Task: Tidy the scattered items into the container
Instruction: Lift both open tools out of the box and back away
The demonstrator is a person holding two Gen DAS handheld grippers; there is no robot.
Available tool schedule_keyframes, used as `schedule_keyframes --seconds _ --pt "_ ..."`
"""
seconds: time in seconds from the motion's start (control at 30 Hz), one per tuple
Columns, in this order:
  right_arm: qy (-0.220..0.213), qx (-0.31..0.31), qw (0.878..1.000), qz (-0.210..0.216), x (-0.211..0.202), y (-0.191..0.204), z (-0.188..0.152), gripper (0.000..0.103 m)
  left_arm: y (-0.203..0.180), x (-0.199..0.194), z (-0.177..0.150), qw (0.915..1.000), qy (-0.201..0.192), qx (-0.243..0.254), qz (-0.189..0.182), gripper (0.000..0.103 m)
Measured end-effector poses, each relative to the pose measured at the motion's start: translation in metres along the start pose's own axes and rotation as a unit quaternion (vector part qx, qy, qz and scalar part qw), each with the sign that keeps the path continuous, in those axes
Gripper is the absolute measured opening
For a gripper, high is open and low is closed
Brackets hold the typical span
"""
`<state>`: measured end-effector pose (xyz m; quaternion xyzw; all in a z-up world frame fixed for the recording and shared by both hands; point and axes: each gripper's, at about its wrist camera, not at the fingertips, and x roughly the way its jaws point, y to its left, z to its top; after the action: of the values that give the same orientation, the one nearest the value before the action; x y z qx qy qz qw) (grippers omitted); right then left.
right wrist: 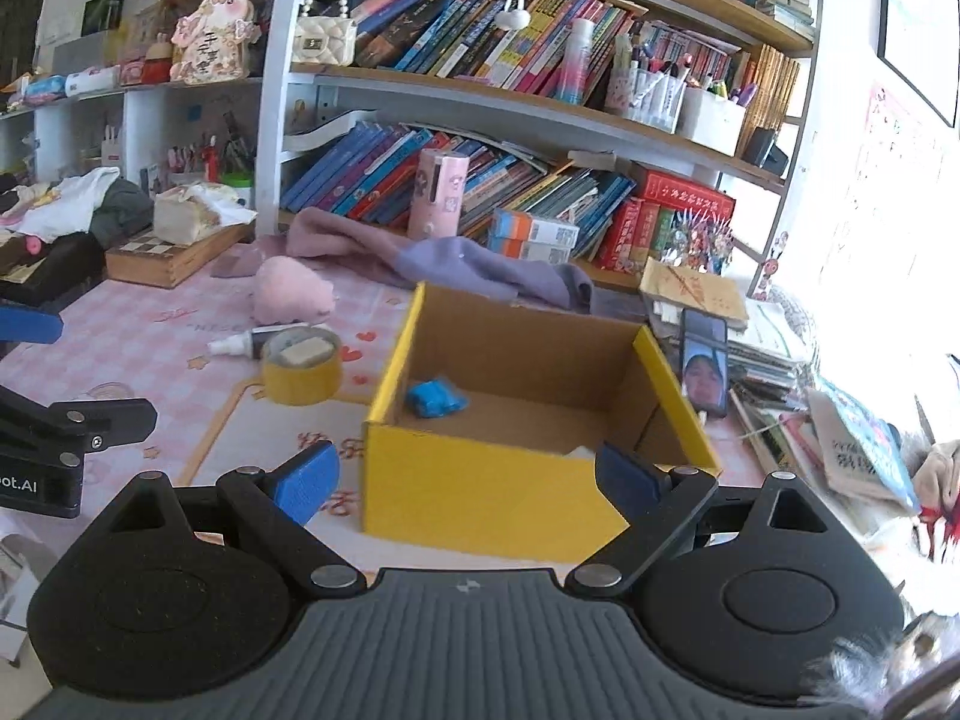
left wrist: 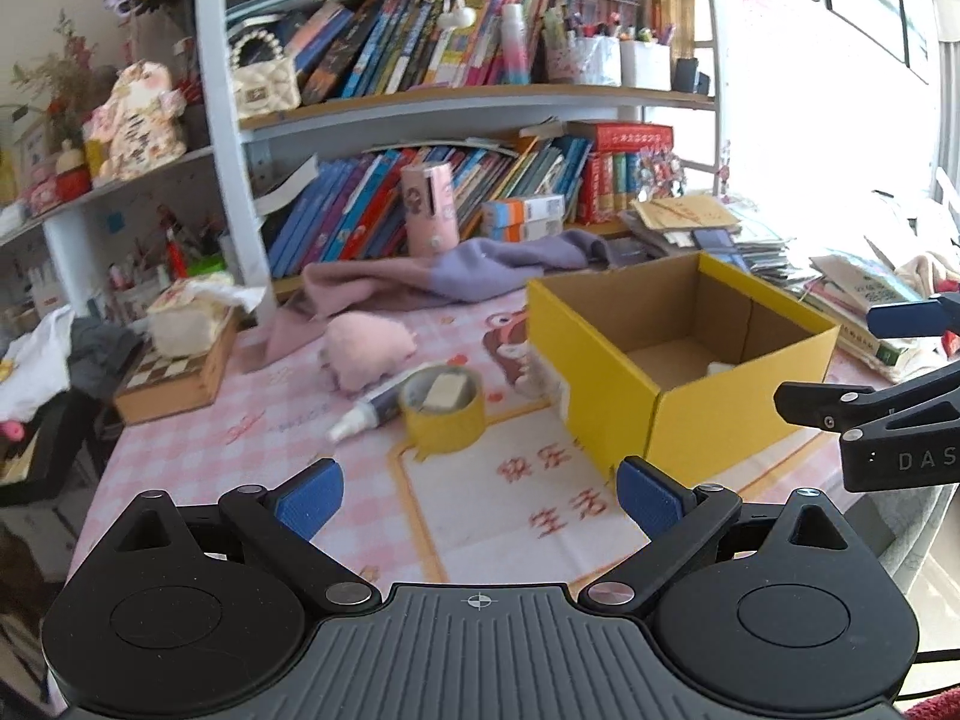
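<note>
Tube [left wrist: 375,410] lies flat, white cap toward camera-left, touching tape roll [left wrist: 443,414]; both grippers released, empty

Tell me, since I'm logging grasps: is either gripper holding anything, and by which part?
Nothing is held. The left gripper and right gripper both stand open and empty.

A yellow box [right wrist: 528,420] stands open on the tabletop [right wrist: 180,354], a blue item [right wrist: 435,399] inside near its left wall. Left of the box sits a tape roll [right wrist: 302,373]; behind that, a tube [right wrist: 249,342] and pink plush [right wrist: 291,291]. The right gripper [right wrist: 465,483] has its jaws wide apart, empty, before the box.
</note>
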<state>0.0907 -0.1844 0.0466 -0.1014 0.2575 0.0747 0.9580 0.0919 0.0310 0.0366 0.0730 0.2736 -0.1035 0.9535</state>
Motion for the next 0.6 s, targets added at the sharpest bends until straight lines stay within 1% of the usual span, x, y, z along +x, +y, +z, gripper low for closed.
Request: schedule_keyframes --seconds 0.2,0.37,0.5,0.6 --pt "0.002 -0.007 1.000 0.013 -0.004 0.034 -0.006 0.093 0.025 -0.011 -0.018 0.9993 0.010 -0.027 0.022 0.099" --pt "-0.001 -0.028 0.999 0.034 -0.002 0.066 -0.011 0.093 0.044 -0.016 -0.033 0.9974 0.018 -0.055 0.042 0.099" --pt "-0.002 -0.044 0.998 0.052 0.003 0.086 -0.009 0.093 0.056 -0.018 -0.044 0.9953 0.024 -0.075 0.056 0.099" --pt "-0.002 -0.044 0.997 0.060 0.006 0.098 -0.007 0.093 0.063 -0.020 -0.052 0.9935 0.028 -0.086 0.068 0.099"
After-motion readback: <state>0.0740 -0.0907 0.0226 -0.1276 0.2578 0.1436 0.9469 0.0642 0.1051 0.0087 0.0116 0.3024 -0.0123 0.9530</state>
